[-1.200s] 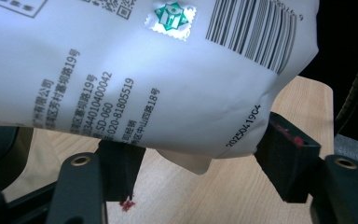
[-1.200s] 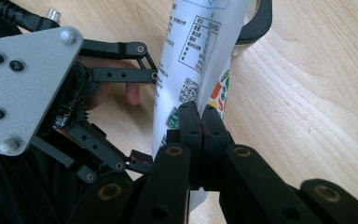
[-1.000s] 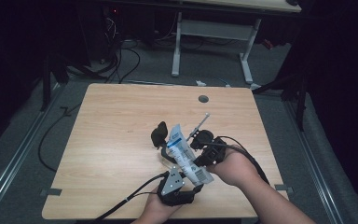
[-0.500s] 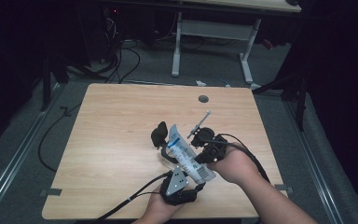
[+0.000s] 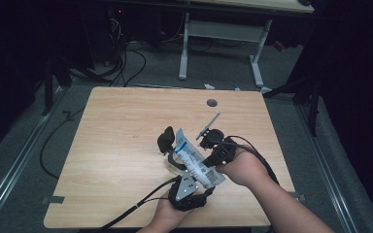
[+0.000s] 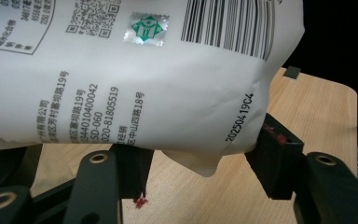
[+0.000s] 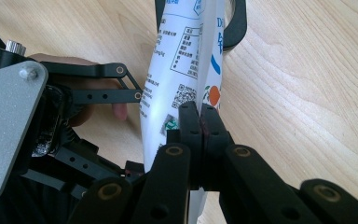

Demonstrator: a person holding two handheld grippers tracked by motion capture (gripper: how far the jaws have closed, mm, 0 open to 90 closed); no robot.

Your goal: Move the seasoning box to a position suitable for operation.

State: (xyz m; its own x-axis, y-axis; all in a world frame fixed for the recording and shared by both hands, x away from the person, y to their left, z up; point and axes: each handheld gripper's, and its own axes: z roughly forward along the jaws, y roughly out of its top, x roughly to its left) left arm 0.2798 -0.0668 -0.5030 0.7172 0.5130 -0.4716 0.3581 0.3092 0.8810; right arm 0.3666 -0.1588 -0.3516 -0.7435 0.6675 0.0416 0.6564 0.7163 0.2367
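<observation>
White pouch (image 6: 135, 79) printed 20250419C4, 020-81805519, barcode, QR code, green emblem, Chinese address lines

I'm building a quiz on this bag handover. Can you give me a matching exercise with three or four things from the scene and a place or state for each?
Things:
1. white printed plastic pouch
2. right gripper
3. left gripper
4. light wooden table

States:
A. jaws pinched shut on the pouch's edge
B. jaws spread around the pouch's lower end, just been closing
C. held above the tabletop between both grippers
D. bears a small round dark hole near its far edge

Pairs: 1-C, 2-A, 3-B, 4-D
</observation>
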